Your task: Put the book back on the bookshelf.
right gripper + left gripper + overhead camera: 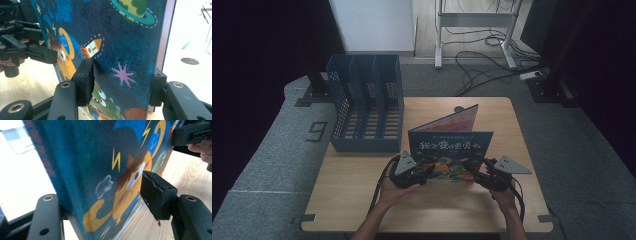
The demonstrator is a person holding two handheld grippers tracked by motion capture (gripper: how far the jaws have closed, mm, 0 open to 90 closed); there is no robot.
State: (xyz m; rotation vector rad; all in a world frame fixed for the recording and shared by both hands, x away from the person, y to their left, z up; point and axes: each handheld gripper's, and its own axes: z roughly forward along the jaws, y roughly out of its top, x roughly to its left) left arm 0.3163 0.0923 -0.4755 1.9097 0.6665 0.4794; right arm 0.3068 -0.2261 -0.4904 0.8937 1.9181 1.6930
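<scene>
I've got the blue picture book [451,148] standing upright between my 2 grippers. Left gripper [424,175] straddles its lower left corner, jaws spread, pads apart from it. Right gripper [477,175] straddles the lower right corner, jaws loose too.

Left claw [416,175] and right claw [478,175] low in frame, side by side, jaws parted, forearms entering from bottom edge.

left hand-held gripper [424,172]: black, grey triangular plate, black cable | right hand-held gripper [474,170]: same, brass-ringed screws
</scene>
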